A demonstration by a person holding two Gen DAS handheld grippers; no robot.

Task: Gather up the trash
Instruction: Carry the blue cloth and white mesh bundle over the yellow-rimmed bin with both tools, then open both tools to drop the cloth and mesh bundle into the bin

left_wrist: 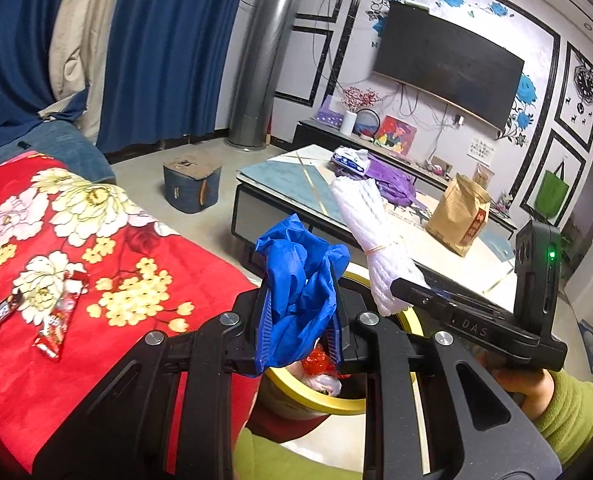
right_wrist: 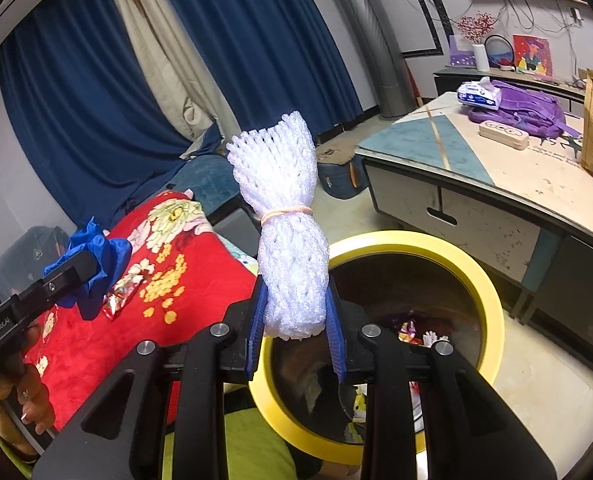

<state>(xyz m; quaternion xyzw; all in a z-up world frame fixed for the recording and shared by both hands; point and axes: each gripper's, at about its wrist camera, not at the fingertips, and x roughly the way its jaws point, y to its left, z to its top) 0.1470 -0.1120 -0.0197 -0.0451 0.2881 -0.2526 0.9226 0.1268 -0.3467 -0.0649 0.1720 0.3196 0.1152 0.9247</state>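
Note:
My left gripper [left_wrist: 298, 320] is shut on a crumpled blue glove [left_wrist: 300, 280], held above the near rim of the yellow-rimmed trash bin [left_wrist: 320, 398]. My right gripper [right_wrist: 296, 320] is shut on a white foam net bundle [right_wrist: 284, 216] tied with a rubber band, standing upright over the left rim of the trash bin [right_wrist: 476, 280]. The bin holds several wrappers [right_wrist: 410, 330]. From the left wrist view the foam net bundle [left_wrist: 370, 232] sticks up to the right of the glove; from the right wrist view the blue glove [right_wrist: 92, 264] shows at the left. Two snack wrappers [left_wrist: 52, 320] lie on the red floral blanket [left_wrist: 96, 240].
A low coffee table [right_wrist: 496, 168] stands beyond the bin with a purple bag [right_wrist: 524, 112], tissue pack [right_wrist: 480, 94] and brown paper bag [left_wrist: 458, 216] on it. A small blue stool [left_wrist: 192, 182] sits on the floor before blue curtains. A hand in a green sleeve [left_wrist: 568, 404] holds the right gripper.

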